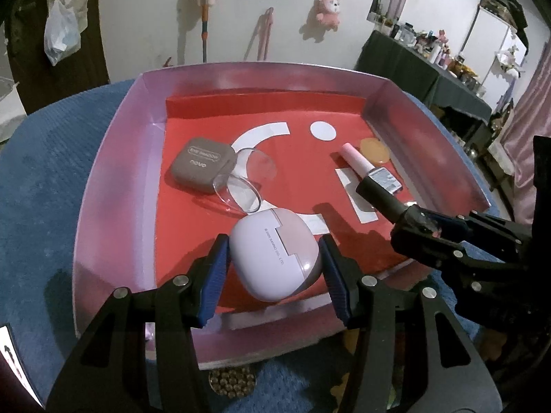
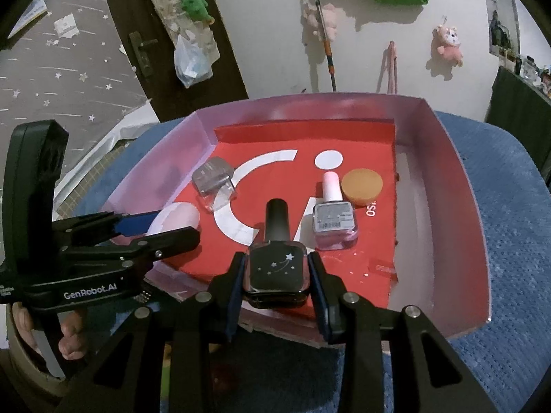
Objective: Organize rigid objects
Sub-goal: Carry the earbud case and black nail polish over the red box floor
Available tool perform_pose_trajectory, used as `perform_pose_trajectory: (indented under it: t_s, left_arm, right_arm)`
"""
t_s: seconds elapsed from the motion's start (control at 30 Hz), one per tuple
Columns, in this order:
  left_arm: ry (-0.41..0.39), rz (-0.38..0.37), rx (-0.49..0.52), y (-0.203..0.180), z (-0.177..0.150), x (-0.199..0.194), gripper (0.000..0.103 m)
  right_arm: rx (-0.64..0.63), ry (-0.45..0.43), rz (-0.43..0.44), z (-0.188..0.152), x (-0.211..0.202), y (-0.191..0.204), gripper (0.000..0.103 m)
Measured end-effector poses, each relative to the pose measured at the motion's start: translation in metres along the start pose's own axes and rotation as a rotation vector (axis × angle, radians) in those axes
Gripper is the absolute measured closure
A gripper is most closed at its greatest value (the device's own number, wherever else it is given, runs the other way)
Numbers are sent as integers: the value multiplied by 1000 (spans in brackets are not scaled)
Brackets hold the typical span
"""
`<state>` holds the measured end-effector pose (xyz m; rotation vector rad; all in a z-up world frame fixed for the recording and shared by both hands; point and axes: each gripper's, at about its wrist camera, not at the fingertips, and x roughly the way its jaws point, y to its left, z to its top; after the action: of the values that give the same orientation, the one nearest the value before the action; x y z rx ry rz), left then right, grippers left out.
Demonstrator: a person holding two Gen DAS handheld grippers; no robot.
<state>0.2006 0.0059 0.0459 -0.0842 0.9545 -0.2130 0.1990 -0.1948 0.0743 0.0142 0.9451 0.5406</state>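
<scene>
Our left gripper (image 1: 273, 270) has its blue pads pressed on either side of a rounded lilac case (image 1: 273, 256), jaws partly spread to its width. It slants down over the near edge of the pink-walled box (image 1: 113, 179), and the case hangs just above the box's red floor. Fingers of the hand (image 2: 70, 335) carrying it show below its black body in the right wrist view.

Our right gripper (image 2: 275, 277) is clamped narrowly on a dark nail polish bottle (image 2: 275, 268) with a shooting-star mark, black cap pointing away from us, also tilted down over the box's near edge.

Inside the box, a grey eyeshadow case (image 1: 201, 165) and clear lid (image 1: 241, 180) lie toward its left wall, and a pink nail polish bottle (image 2: 332, 216) and orange disc (image 2: 361, 186) toward its right.
</scene>
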Motion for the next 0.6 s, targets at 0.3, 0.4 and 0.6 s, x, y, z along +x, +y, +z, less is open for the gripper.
perform_pose_trajectory:
  t_s: [0.3, 0.4, 0.6]
  left_arm:
    - [36, 10, -29, 7, 9, 19, 53]
    - [38, 20, -38, 9, 12, 24, 53]
    - [36, 26, -60, 17, 18, 30, 53]
  right_arm:
    - [5, 63, -17, 5, 21, -1, 65]
    - [13, 70, -19, 8, 26, -2, 65]
    - [36, 73, -15, 11, 33, -6, 65]
